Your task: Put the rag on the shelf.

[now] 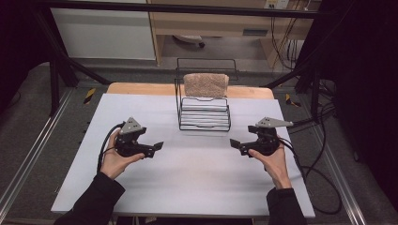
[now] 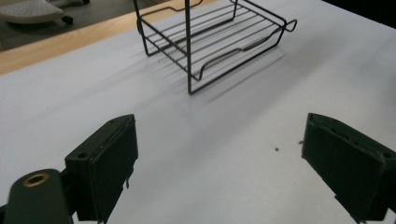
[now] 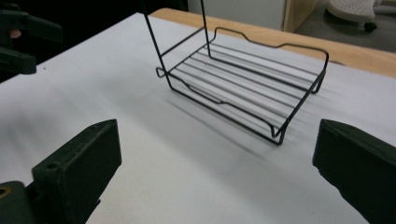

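A black wire rack [image 1: 204, 112] stands at the middle back of the white table [image 1: 187, 183]. A tan, rough-textured cloth [image 1: 205, 85] hangs over its upper rail. My left gripper [image 1: 157, 146] is held low over the table to the front left of the rack, jaws open and empty, pointing right. My right gripper [image 1: 233, 143] mirrors it at the front right, open and empty, pointing left. The left gripper view looks past its wide-apart jaws [image 2: 217, 140] at the rack [image 2: 188, 46]. In the right gripper view, the rack [image 3: 243, 88] lies beyond the spread jaws [image 3: 217, 140].
A wooden strip [image 1: 136, 88] borders the table's far edge. Black cables [image 1: 319, 187] trail off the right side. Dark frame posts [image 1: 54, 79] stand at both back corners. Bare table surface lies between and in front of the two grippers.
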`<state>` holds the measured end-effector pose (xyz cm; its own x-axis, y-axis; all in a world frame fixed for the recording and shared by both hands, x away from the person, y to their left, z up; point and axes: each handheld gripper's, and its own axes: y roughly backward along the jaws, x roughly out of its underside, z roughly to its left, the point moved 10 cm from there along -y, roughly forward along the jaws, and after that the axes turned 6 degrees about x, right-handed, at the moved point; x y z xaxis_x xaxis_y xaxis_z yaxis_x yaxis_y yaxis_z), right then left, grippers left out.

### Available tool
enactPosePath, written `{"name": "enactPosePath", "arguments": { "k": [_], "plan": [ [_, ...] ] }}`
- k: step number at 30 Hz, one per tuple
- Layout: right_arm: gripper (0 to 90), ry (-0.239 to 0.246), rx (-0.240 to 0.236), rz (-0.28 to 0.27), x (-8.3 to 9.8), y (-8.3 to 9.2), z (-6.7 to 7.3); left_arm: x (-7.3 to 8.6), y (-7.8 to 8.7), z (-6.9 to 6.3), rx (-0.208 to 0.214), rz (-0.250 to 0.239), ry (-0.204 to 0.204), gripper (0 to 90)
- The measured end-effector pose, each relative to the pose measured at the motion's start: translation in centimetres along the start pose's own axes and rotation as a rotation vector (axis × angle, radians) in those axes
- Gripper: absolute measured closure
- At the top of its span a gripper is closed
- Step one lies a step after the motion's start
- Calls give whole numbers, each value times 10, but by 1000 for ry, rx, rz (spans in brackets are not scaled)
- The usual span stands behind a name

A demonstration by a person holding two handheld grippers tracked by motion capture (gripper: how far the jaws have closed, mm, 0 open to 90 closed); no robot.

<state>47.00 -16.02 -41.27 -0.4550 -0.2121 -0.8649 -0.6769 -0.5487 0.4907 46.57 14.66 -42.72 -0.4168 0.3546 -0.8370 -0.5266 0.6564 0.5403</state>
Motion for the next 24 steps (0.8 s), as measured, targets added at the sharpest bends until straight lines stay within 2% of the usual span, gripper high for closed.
{"name": "enactPosePath", "arguments": {
  "k": [1, 2, 3, 4, 5, 10, 11, 16, 17, 18, 24],
  "plan": [
    [11, 0, 0, 0, 0, 0, 0, 5, 1, 0, 1, 2, 4, 103],
    [7, -3, 0, 5, 9, 0, -1, 10, 2, 1, -1, 5, 3, 100],
    [7, -3, 0, 5, 9, 0, -1, 16, 2, 2, 0, 6, 6, 100],
    [6, -5, -5, 13, 17, 0, -1, 21, 3, 2, 2, 8, 9, 100],
    [6, -5, -5, 13, 17, 0, -1, 26, 4, 3, 3, 11, 10, 100],
    [5, -14, -24, 29, 42, 3, -3, 54, 9, 8, -2, 30, 5, 103],
    [5, -14, -24, 29, 42, 3, -3, 54, 9, 8, -2, 30, 5, 103],
    [5, -20, -32, 66, 67, 9, -9, 73, 19, 15, -16, 27, 10, 103],
    [5, -20, -32, 66, 67, 9, -9, 73, 19, 15, -16, 27, 10, 103],
    [5, -16, -39, 73, 76, 11, -12, 78, 21, 16, -15, 26, 13, 103],
    [5, -32, -32, 100, 94, 17, -20, 92, 26, 22, -24, 35, 15, 101]
  ]
}}
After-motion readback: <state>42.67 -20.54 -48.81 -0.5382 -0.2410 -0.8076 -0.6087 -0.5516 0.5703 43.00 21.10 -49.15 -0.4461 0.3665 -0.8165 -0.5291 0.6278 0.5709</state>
